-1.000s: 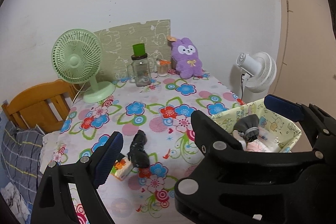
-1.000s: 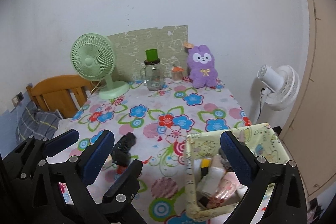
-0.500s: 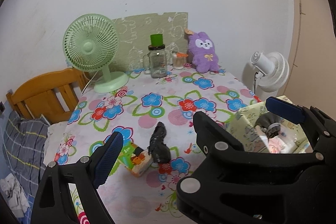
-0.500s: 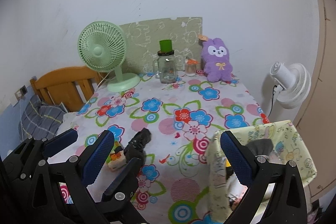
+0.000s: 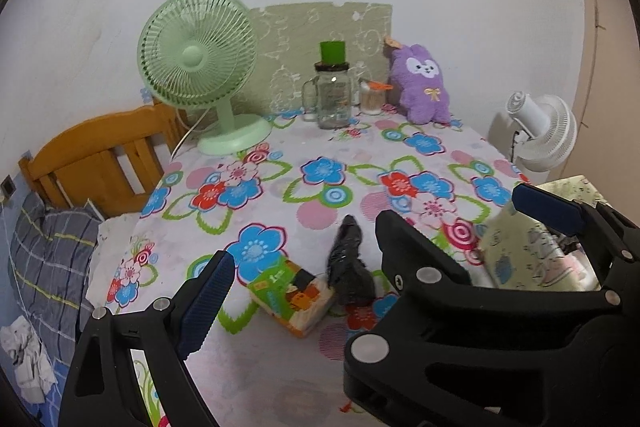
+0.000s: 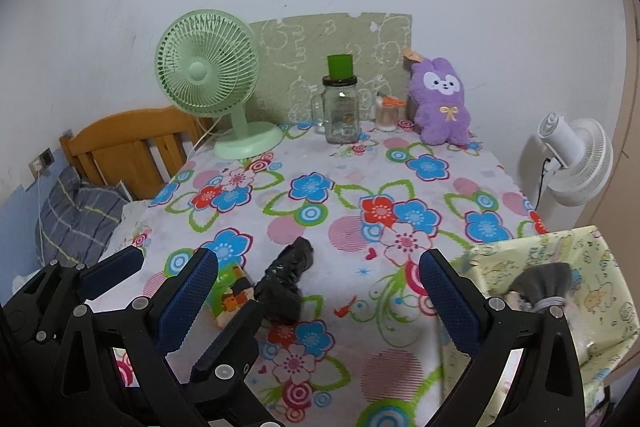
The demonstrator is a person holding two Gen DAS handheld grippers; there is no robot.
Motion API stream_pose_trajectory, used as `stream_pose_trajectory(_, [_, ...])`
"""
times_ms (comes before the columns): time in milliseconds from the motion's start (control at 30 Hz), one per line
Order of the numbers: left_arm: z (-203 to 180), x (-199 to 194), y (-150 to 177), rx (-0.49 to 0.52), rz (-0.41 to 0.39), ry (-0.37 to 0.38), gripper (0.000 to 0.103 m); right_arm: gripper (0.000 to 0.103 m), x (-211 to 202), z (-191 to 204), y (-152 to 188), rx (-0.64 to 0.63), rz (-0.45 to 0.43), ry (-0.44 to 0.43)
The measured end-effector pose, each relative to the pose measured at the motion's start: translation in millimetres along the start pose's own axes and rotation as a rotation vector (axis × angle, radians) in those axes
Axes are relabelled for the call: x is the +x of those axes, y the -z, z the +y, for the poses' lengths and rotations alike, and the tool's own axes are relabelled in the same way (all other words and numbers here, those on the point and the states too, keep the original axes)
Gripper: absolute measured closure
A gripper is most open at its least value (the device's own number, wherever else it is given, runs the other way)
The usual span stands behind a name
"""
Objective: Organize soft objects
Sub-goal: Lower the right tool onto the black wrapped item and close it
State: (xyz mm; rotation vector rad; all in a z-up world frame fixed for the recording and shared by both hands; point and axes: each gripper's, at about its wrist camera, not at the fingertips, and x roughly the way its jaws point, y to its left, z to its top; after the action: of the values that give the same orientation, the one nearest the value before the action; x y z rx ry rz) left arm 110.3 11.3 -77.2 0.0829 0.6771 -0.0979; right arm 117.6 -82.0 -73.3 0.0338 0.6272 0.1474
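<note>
A black crumpled soft bundle [image 5: 349, 267] lies on the floral tablecloth [image 5: 320, 163] next to a green and orange tissue pack [image 5: 292, 293]; both also show in the right wrist view, the bundle [image 6: 285, 281] and the pack [image 6: 229, 294]. A purple plush bunny [image 5: 421, 83] sits at the table's far edge, also in the right wrist view [image 6: 442, 99]. A yellow patterned fabric bin [image 6: 560, 279] at the right holds a grey pouch [image 6: 540, 285] and other items. My left gripper [image 5: 368, 255] is open and empty above the near table. My right gripper [image 6: 320, 297] is open and empty.
A green desk fan [image 5: 200, 67], a glass jar with a green cup on top [image 5: 332, 95] and a small jar [image 5: 370, 97] stand at the back. A white fan [image 5: 540, 131] stands off the right edge. A wooden chair [image 5: 100, 155] and a plaid cloth [image 5: 44, 259] are at the left.
Both grippers have pulled back and turned left. The table items have shifted right in view, and the fabric bin has slid toward the right edge of both views.
</note>
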Motion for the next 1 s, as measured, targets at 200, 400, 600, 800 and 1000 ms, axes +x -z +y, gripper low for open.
stream_pose_trajectory(200, [14.4,16.2,5.8,-0.029,0.035,-0.012,0.011,0.001,22.1,10.0,3.2,-0.002,0.021,-0.012])
stream_pose_trajectory(400, [25.7,33.8,9.6,-0.048,0.07,-0.021,0.011,0.006,42.8,15.7,5.6,0.0,0.053,-0.03])
stream_pose_trajectory(600, [34.3,53.2,13.4,-0.054,0.104,-0.035,0.011,0.012,67.2,18.3,10.9,0.014,0.104,-0.039])
stream_pose_trajectory(800, [40.3,71.1,20.0,-0.068,0.143,-0.035,0.011,0.023,90.2,20.3,18.2,0.018,0.161,-0.052])
stream_pose_trajectory(1000, [42.0,83.4,26.5,-0.069,0.176,-0.038,0.011,0.034,111.5,20.6,27.6,0.032,0.23,-0.07])
